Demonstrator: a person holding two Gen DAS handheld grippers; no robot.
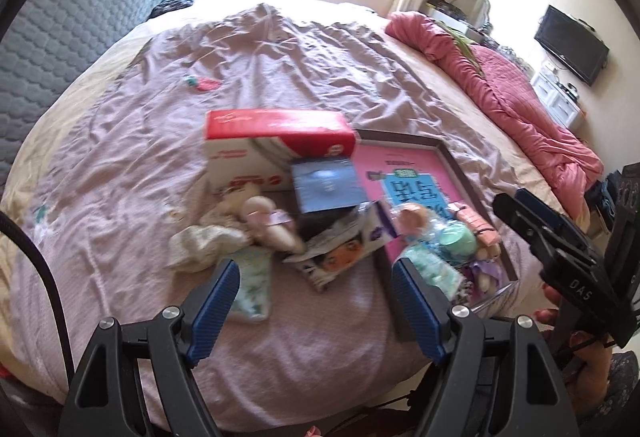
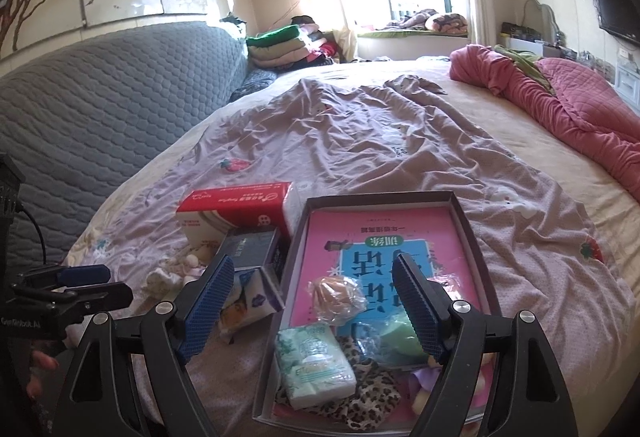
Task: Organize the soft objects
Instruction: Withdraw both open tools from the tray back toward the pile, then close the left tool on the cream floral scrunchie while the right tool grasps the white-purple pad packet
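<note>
Both grippers are held wide and empty above the bed [image 1: 280, 57]: the left gripper [image 1: 316, 301] over loose soft toys [image 1: 264, 223], the right gripper [image 2: 312, 301] over the box tray [image 2: 476, 237]. Crowded boxes nearby could be snagged or knocked.

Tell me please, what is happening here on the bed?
A person holds two grippers over a bed, sorting soft things into a shallow box. The left gripper and right gripper are both open and empty. A tissue pack already lies in the box; a white sock is outside it.
</note>
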